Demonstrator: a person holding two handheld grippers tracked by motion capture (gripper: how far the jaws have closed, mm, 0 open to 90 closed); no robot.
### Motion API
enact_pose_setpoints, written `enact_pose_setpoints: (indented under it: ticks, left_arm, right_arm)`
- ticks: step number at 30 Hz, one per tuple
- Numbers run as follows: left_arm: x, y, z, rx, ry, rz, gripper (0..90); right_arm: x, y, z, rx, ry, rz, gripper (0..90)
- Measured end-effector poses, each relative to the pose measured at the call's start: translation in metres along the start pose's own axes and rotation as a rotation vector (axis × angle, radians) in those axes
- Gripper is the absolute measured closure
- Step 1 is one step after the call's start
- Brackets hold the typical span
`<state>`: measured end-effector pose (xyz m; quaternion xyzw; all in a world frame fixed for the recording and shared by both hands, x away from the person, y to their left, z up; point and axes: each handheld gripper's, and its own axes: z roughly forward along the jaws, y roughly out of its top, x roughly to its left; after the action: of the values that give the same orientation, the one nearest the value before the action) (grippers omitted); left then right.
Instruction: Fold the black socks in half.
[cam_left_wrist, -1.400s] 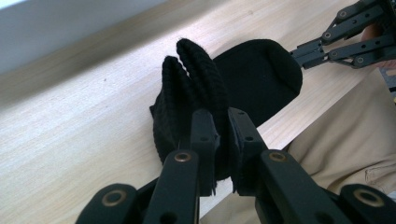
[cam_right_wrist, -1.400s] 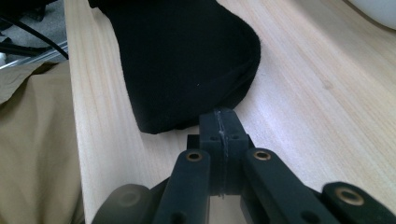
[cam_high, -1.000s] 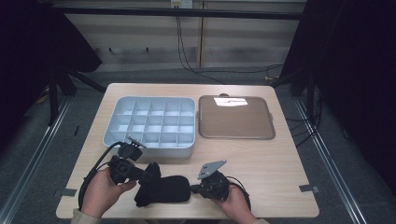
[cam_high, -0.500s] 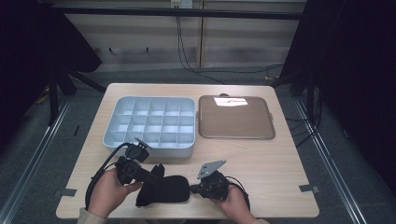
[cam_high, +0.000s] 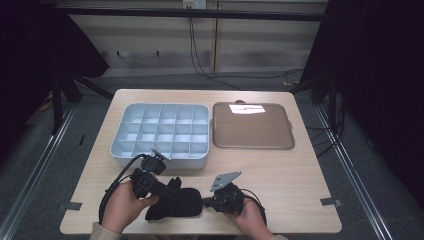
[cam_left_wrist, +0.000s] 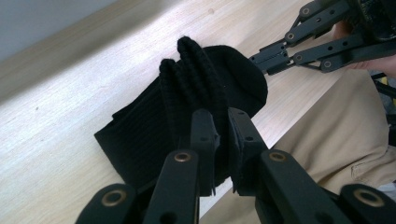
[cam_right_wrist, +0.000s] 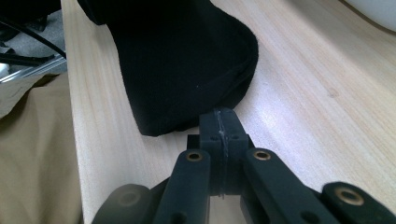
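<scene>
- High view: we hold the black sock (cam_high: 175, 204) at the counter's (cam_high: 280, 170) near edge, between both hand-held grippers.
- Left gripper view: left hand-held gripper (cam_left_wrist: 218, 135) pinches the sock's ribbed fold (lifted slightly).
- Right gripper view: right hand-held gripper (cam_right_wrist: 222, 127) pressed together at the sock's rounded end.

High overview; two close gripper-mounted views sharing table (cam_high: 280, 170).
</scene>
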<state>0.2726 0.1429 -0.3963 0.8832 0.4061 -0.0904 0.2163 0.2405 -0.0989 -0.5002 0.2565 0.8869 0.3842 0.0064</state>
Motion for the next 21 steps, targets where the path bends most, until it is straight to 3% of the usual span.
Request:
enact_pose_setpoints:
  ticks: [16,21]
  left_arm:
    - [-0.006,0.004,0.01,0.002,-0.023,0.003,82.3]
    - [-0.008,0.005,0.013,0.015,-0.027,0.023,82.3]
  right_arm:
    - [0.002,0.001,0.003,-0.013,0.002,0.004,90.0]
    - [0.002,0.002,0.004,-0.014,-0.001,0.012,90.0]
